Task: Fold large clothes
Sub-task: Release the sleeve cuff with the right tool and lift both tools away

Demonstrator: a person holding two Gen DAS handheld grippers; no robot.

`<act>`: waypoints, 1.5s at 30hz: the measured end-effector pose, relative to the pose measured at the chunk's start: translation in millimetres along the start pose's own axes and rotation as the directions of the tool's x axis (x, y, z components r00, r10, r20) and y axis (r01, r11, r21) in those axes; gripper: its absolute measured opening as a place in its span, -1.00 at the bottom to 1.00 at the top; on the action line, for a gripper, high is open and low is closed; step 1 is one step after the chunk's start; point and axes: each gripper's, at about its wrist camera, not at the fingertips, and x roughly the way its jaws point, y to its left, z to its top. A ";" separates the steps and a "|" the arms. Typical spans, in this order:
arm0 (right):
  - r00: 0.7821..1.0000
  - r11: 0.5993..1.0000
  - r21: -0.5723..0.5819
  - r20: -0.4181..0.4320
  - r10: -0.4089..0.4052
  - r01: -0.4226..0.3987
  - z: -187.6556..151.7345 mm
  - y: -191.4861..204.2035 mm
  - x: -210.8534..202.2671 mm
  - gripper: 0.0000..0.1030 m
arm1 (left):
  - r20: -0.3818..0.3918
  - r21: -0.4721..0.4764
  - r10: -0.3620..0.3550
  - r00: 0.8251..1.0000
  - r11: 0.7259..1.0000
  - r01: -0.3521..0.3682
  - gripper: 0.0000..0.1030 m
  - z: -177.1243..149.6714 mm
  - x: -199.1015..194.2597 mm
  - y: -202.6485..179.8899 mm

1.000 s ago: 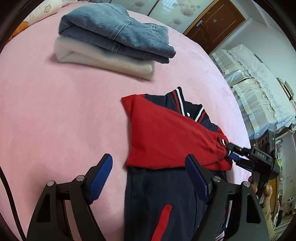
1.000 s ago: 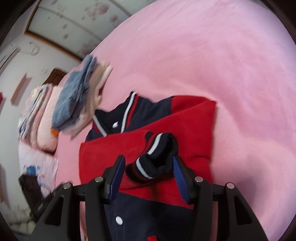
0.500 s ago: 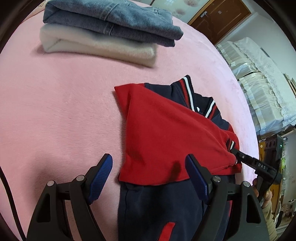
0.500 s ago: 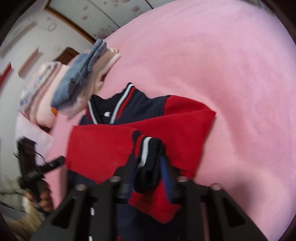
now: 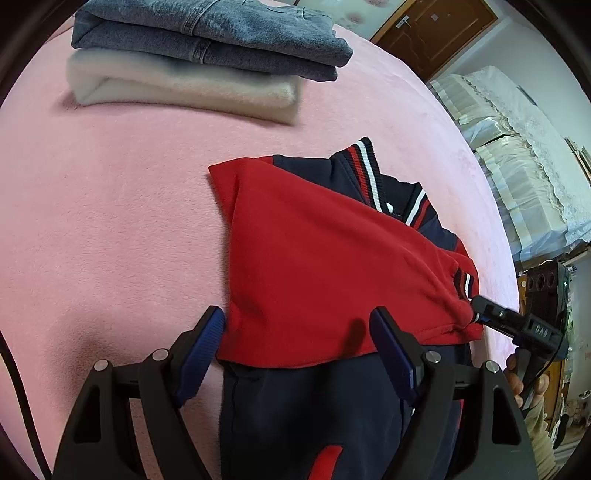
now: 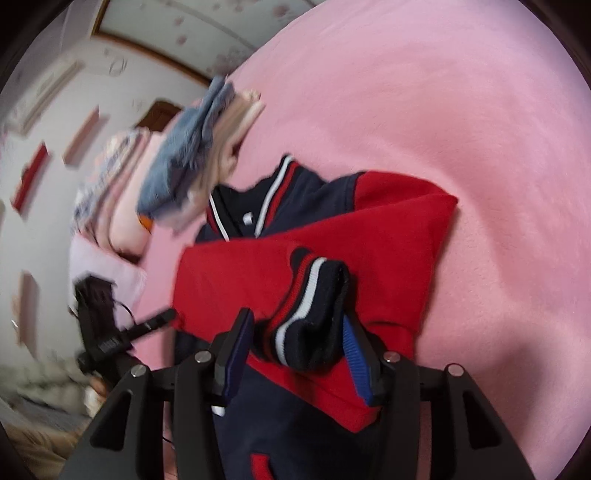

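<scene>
Shows a navy and red snap-front jacket with a striped ribbed collar (image 5: 314, 406) lying flat on a pink fleece blanket (image 5: 110, 221), directly under and ahead of both pairs of fingers. Has its red fleece sleeve (image 5: 314, 258) folded across the chest, the sleeve's lower edge running just past the tips of the left gripper (image 5: 297, 317). Keeps that gripper's blue ribbed pads spread wide, one over bare blanket beside the jacket, the other over the sleeve, with nothing pinched.

Places the navy, red and white striped knit cuff (image 6: 310, 332) bunched up between the fingers of the right gripper (image 6: 297, 317). Has these jaws just opening, partly parted now, the cuff leaning on the right-hand pad and seemingly free of the other; no firm squeeze visible.

Far beyond the left fingertips, well apart from the jacket: a folded blue denim garment (image 5: 221, 33) stacked on a folded cream fuzzy one (image 5: 184, 85).
</scene>
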 end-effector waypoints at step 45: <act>0.887 0.881 -0.216 0.303 -0.348 0.420 -15.0 124.6 27.0 -0.87 | 0.200 0.123 0.069 0.977 0.988 -0.095 0.17 18.9 -23.1 -54.3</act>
